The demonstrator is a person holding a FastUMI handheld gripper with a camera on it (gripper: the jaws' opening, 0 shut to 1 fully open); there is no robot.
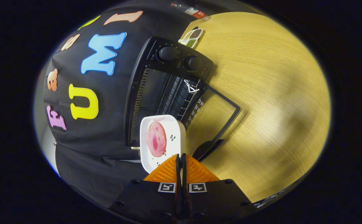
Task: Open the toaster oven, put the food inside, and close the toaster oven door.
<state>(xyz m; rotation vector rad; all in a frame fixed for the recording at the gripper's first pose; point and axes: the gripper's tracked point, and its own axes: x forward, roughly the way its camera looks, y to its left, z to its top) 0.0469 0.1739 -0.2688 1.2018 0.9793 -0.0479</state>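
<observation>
Wooden table [261, 93] under the booth, black cloth behind. Gripper [181, 161]: orange fingers together, clamped on rim of white dish [174, 130] w/ pink slice [156, 139] on it. Just beyond, oven [168, 77] w/ door [212, 115] dropped open, rack visible inside. Judgement: keep dish level, line up w/ opening, slide onto rack before letting go; don't clip door edge.

Tongs [181, 158]: orange ribbed fingers, black body, square markers.
</observation>
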